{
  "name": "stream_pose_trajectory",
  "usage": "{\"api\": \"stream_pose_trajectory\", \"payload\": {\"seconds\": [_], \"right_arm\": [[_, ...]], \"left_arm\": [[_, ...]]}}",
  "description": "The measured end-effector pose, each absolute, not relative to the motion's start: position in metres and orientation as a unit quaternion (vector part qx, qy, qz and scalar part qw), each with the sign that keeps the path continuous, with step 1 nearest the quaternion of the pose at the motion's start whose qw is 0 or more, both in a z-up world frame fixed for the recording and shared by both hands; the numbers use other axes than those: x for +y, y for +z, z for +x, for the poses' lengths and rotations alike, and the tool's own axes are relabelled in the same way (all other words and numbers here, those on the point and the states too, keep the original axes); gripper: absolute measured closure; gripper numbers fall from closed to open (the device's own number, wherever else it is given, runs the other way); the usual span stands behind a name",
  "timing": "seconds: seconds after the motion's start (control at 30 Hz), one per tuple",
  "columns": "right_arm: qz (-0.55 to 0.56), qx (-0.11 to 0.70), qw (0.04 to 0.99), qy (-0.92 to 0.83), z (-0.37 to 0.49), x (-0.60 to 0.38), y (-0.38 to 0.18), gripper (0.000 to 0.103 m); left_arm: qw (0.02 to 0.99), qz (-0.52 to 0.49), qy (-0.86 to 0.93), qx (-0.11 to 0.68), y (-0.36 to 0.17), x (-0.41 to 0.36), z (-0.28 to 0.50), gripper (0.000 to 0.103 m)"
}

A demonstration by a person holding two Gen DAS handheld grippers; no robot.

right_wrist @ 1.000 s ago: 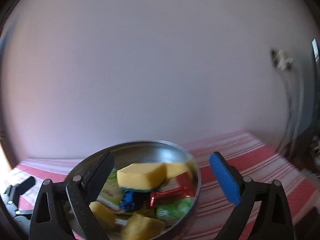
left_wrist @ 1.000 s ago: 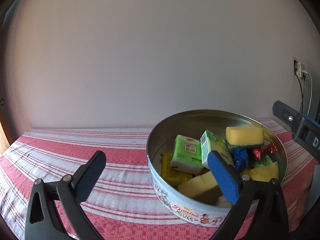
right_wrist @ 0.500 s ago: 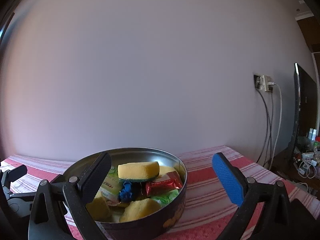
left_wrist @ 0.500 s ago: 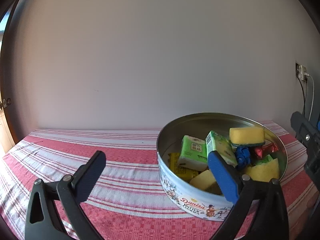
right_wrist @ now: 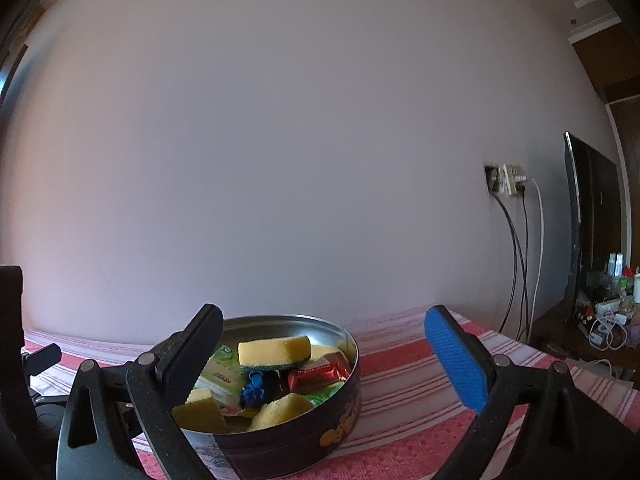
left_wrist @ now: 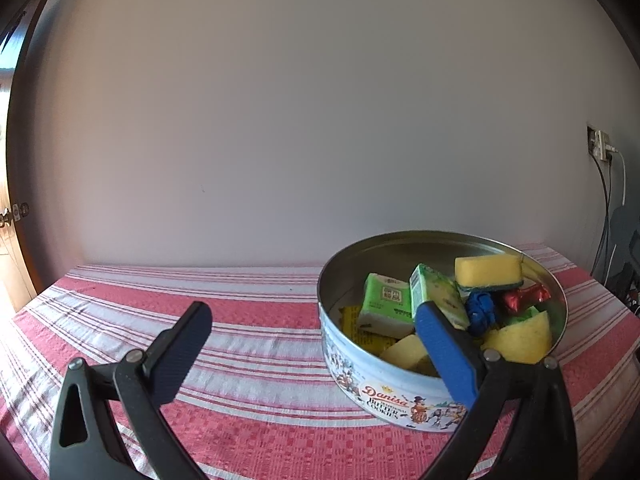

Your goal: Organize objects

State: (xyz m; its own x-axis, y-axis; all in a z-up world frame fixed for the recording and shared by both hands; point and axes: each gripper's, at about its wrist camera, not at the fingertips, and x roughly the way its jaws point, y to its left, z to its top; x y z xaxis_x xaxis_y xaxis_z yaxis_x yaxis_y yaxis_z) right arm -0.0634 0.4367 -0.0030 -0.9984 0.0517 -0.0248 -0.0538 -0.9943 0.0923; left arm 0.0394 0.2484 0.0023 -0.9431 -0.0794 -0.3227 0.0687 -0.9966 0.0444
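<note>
Sponges and packets fill the cookie tin [left_wrist: 384,384] on the striped desk [left_wrist: 248,320]. I hold my left hand-held gripper [left_wrist: 312,344] and right hand-held gripper [right_wrist: 324,356] wide and empty. Risk: the top sponge [right_wrist: 274,352] sits loosely and could tumble if I nudge the tin.

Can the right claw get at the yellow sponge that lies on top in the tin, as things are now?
Probably yes. The right claw is open and empty, the tin has no lid, and the yellow sponge lies on top of the other things with nothing over it.
</note>
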Motion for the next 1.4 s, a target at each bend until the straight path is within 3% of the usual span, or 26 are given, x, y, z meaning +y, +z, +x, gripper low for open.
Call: {"api": "stream_pose_trajectory", "payload": {"seconds": [0.33, 1.4], "right_arm": [[0.015, 0.04, 0.029, 0.999, -0.053, 0.433, -0.002, 0.001], [0.007, 0.04, 0.021, 0.999, -0.048, 0.433, 0.0, 0.001]], "left_arm": [[0.03, 0.151, -0.987, -0.047, 0.004, 0.26, 0.046, 0.0], [0.014, 0.185, -0.983, -0.002, -0.002, 0.246, 0.029, 0.0]]}}
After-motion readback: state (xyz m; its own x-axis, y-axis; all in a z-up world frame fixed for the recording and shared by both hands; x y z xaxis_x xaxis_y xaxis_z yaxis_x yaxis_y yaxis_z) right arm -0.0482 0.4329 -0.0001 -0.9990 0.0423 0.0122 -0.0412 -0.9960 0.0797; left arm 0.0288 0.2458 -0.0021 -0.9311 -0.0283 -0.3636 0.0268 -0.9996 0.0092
